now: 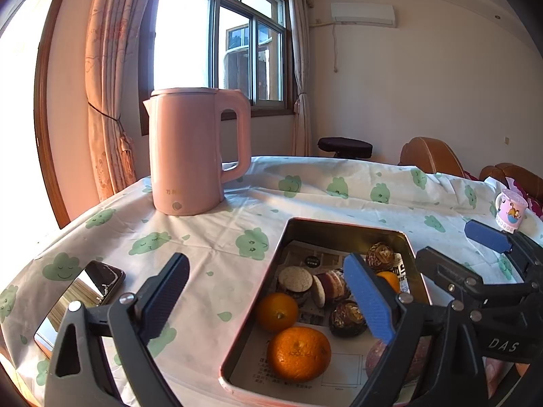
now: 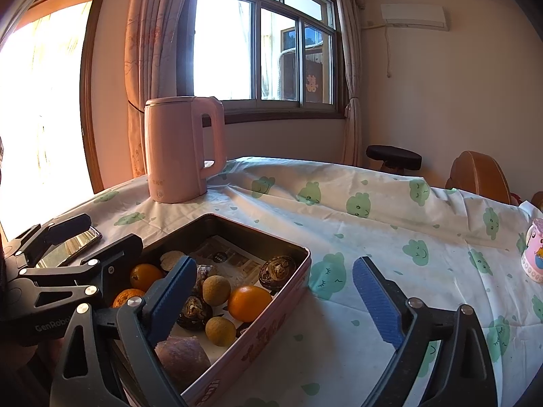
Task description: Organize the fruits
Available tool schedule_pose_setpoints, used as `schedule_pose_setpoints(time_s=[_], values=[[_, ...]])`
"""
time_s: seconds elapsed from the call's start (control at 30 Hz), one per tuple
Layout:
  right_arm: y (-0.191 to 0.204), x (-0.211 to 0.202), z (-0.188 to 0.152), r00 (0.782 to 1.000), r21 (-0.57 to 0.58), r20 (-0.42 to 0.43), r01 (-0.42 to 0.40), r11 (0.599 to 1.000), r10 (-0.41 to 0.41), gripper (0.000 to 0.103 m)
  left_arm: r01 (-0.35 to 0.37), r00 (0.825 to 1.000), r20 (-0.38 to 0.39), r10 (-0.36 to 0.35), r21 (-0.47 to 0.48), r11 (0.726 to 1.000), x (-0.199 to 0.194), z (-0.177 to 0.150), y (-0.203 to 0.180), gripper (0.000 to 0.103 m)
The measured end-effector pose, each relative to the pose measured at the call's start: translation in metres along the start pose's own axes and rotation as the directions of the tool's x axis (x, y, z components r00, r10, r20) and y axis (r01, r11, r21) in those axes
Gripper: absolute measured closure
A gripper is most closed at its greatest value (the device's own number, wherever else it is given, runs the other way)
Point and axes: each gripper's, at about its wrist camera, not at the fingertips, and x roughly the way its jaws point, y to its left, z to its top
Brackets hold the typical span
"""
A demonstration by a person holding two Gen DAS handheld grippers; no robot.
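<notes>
All the fruit [image 1: 298, 352] lay in the tin [image 1: 339, 229]; both grippers' jaws stood wide and empty, so little seemed left.

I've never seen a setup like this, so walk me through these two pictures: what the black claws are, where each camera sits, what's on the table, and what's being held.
No robot here: a person holds a hand-held claw in each hand, each carrying a wide-angle camera looking along its fingers.

One picture is from the left claw, the other from the right claw; each also glimpses the other claw.

On the cloud-print tablecloth stand a pink kettle, a phone, a small cartoon mug and a metal tin holding oranges and other fruit.

Both claws are open, holding nothing.
</notes>
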Motion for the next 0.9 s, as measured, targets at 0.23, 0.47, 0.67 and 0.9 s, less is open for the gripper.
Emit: schedule_pose_setpoints(time_s=[0.23,0.47,0.67,0.9], values=[[-0.0024,-0.0028,-0.0001,1.000,0.008,0.012,0.004,1.000,-0.004,0.008,-0.015,1.000,0.010,0.015,-0.006,1.000,-0.0013,0.0008,0.0019,0.001],[-0.0057,-0.0078,0.0004,0.999,0.029,0.033,0.017,0.999,-0.018,0.008,-0.016,0.999,0.033,0.016,-0.001,1.000,-0.0053,0.0006,0.0021,0.000],[-0.0052,-0.0080,0.0007,0.999,0.033,0.036,0.023,0.999,-0.024,0.008,-0.030,0.999,0.039,0.030,0.005,1.000,-0.0049,0.0001,0.0005,0.000],[-0.0053,-0.0080,0.0006,0.999,0.033,0.037,0.024,0.999,-0.025,0.008,-0.033,0.999,0.034,0.033,0.007,0.999,-0.0040,-0.0005,-0.0005,0.000]])
